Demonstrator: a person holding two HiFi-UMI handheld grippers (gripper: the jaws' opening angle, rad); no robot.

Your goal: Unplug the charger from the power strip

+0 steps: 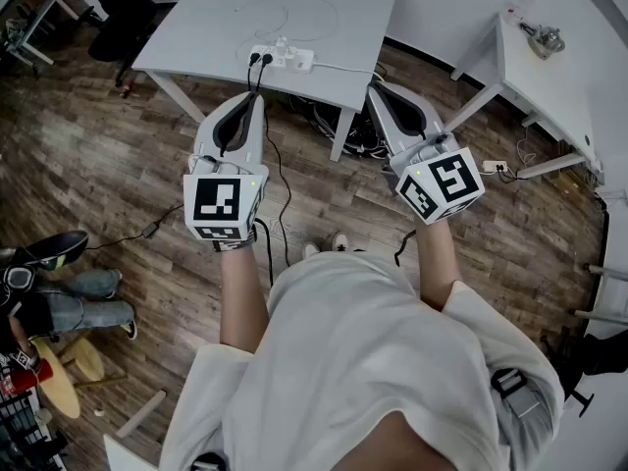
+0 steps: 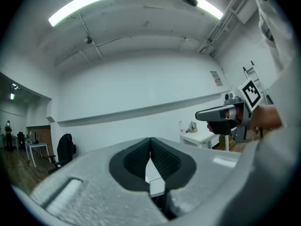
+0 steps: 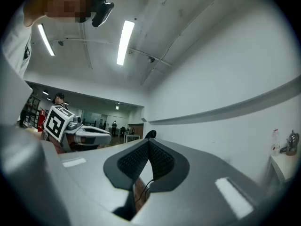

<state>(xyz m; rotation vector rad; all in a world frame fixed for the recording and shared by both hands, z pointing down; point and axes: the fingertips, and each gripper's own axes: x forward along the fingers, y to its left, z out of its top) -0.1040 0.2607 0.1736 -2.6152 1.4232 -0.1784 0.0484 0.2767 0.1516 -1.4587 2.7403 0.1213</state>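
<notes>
**Both grippers closed and empty, short of the power strip**

Fingers: the left gripper's [image 2: 150,147] fingers [image 2: 136,161] are pressed together at the tips, with nothing pinched between them. The right gripper's [image 3: 148,142] fingers [image 3: 162,164] also meet at the tips. Only floor and a thin dark wire show through the slit lower down, so nothing is held.

Task thing: the power strip [image 1: 280,57] lies on the grey table [image 1: 196,27], just inside the front edge. Two black plugs [image 1: 260,59] are seated in its left end. A white block [image 1: 302,61] sits at its right end. A black lead [image 1: 278,180] drops from the plugs over the table edge to the wooden floor [image 1: 98,165].

Positions from the strip:
- Left gripper [image 1: 257,98]: just on the near side of the strip, tips at the table's front edge below the black plugs. It is not touching them.
- Right gripper [image 1: 378,91]: off to the strip's right, by the table's front right corner and apart from the strip.

Room to move:
- Beyond the strip is broad tabletop carrying a looped thin white wire [image 1: 294,13].
- Well right of the strip stands a white side table [image 1: 549,86], with a floor gap between the two tables.
- Far left and nearer than the strip are a seated person's legs [image 1: 69,297] and a yellow stool [image 1: 59,376].
</notes>
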